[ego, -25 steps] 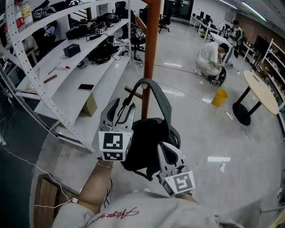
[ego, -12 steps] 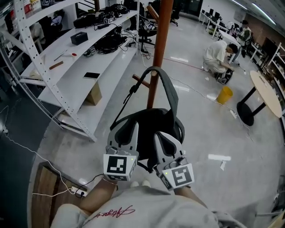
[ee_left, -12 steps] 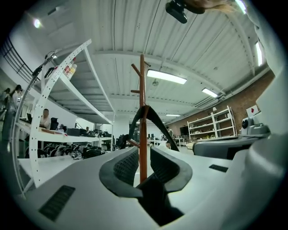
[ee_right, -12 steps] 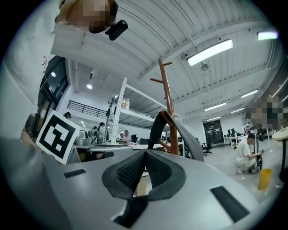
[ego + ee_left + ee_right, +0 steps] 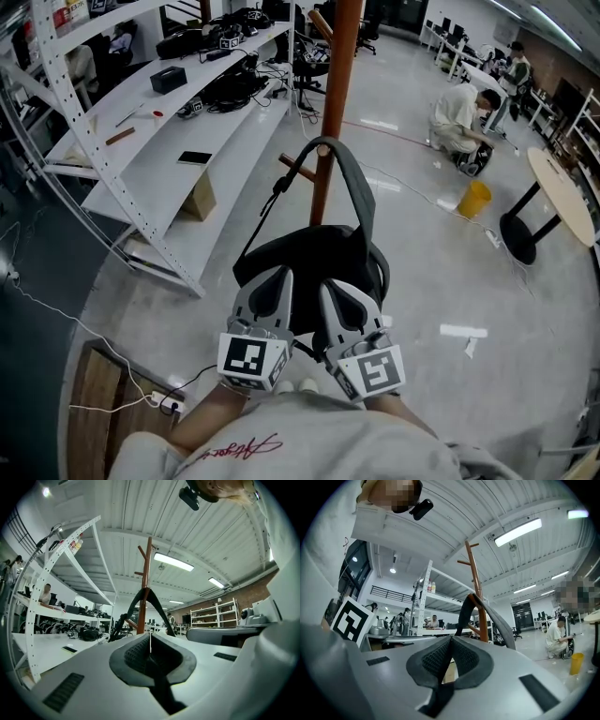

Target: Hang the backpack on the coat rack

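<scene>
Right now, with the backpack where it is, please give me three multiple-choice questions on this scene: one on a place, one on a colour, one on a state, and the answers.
1. Where is the grey strap of the backpack?
A. hooked on the coat rack
B. on the white shelf
C. on the floor

2. What colour is the bucket beside the crouching person?
A. blue
B. yellow
C. red

3. How do the jaws of the left gripper stand?
A. wide apart
B. closed on the bucket
C. together

Answers:
1 A: the strap loops over the brown rack and the black backpack hangs below it.
2 B: the bucket on the floor is plainly yellow.
3 C: in the left gripper view the two pads meet.
</scene>
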Demonstrator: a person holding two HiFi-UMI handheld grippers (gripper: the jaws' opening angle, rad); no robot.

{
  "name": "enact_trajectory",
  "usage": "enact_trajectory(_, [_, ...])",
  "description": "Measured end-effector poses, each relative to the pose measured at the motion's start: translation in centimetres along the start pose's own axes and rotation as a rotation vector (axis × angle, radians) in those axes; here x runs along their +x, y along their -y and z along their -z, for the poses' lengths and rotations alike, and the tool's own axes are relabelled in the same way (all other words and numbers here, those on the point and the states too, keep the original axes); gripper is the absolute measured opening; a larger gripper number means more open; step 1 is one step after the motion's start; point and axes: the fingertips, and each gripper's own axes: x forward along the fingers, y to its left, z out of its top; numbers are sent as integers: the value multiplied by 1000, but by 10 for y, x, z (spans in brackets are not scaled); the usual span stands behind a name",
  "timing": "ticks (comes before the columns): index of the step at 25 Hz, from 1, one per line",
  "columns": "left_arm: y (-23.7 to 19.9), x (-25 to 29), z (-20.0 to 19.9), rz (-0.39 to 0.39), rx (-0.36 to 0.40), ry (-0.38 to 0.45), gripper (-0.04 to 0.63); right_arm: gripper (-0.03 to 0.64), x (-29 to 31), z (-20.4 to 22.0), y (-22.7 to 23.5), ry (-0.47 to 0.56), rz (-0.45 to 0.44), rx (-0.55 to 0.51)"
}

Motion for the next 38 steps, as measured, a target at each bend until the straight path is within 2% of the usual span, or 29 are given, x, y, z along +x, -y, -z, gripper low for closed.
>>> enact_trajectory(5, [8, 2, 4, 35, 10, -15, 23, 17, 1, 0, -2, 1, -11, 1])
enact_trajectory(10, [4, 3, 9, 37, -26, -33, 23, 17, 0, 2, -2, 17, -27, -10])
enact_trajectory(13, [5, 4, 7, 46, -10, -25, 23, 17, -1, 3, -3, 10, -30, -3])
enact_trajectory(21, [6, 4, 8, 46, -7, -25, 23, 17, -2, 7, -5, -5, -35, -28])
enact_trajectory(27, [5, 6, 9, 38, -40, -40, 23, 15, -2, 3, -4, 2, -40, -56])
enact_trajectory(38, [9, 5, 23, 40, -63, -69, 23, 15, -4, -4, -1, 0, -12, -39])
